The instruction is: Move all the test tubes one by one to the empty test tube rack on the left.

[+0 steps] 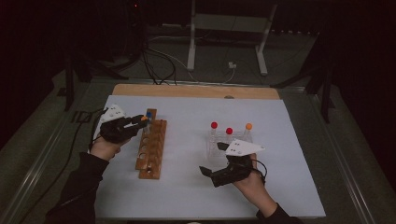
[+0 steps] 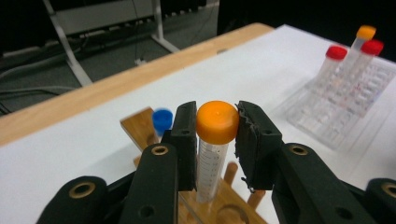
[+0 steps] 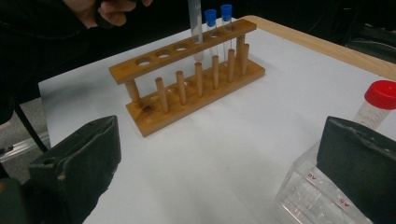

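We see a clear plastic test tube with an orange screw cap (image 2: 216,122), held upright between the two black jaws of the left gripper (image 2: 216,140). The jaws press on either side just under the cap, closed down to the tube's width. The tube's lower end hangs inside a hole of the wooden test tube rack (image 3: 187,79) directly beneath the gripper, so we judge it is being set into the rack.

The tube looks light, stiff and smooth, and we judge it slippery along its bare wall. The ribbed cap or the neck just below it gives the surest hold, and a hard squeeze on the thin wall could crack it.

Just beyond the gripper, at the rack's far end, stand two blue-capped tubes (image 3: 218,18). Well off to the gripper's right, across the white table sheet (image 1: 187,121), a clear plastic rack (image 2: 345,112) holds two red-capped tubes (image 2: 348,60) and one orange-capped tube (image 2: 365,33).

The right gripper (image 1: 219,175) rests near that clear rack, its jaws wide apart and empty, one red-capped tube just beside it.
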Demonstrator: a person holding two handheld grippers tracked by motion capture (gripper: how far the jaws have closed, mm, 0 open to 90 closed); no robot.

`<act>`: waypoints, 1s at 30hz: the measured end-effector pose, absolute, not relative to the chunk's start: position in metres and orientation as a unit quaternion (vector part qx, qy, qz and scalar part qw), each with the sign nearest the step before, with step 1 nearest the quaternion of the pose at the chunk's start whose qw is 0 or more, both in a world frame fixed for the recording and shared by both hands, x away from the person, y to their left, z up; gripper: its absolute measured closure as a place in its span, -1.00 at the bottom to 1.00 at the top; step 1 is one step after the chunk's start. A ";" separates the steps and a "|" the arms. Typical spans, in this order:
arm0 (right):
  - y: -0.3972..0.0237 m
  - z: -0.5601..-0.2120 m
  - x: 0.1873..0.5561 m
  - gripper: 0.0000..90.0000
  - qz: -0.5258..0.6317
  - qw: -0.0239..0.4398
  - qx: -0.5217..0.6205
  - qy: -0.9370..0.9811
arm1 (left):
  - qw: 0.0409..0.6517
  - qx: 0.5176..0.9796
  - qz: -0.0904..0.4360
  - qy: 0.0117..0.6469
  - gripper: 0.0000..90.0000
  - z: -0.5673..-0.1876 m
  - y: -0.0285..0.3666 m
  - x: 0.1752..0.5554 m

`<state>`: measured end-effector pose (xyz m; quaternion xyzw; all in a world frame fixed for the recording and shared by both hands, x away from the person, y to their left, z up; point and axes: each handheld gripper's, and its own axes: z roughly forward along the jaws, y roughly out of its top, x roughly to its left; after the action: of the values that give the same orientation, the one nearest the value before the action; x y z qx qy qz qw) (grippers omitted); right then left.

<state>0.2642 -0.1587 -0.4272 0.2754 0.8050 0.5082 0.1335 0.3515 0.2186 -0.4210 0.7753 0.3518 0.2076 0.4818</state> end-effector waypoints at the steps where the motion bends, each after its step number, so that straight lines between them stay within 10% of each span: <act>1: -0.159 -0.427 0.264 -1.00 0.509 0.133 0.275 0.805 | 0.478 0.778 0.207 0.351 0.58 -0.422 0.218 0.352; 28: -0.161 -0.425 0.263 -1.00 0.513 0.126 0.270 0.805 | 0.446 0.800 0.191 0.354 0.56 -0.443 0.214 0.356; 30: -0.162 -0.424 0.263 -1.00 0.517 0.128 0.269 0.803 | 0.451 0.801 0.186 0.347 0.34 -0.442 0.213 0.354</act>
<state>0.2632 -0.1623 -0.4242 0.2694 0.8025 0.5167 0.1280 0.3544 0.2134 -0.4421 0.8009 0.3469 0.1860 0.4512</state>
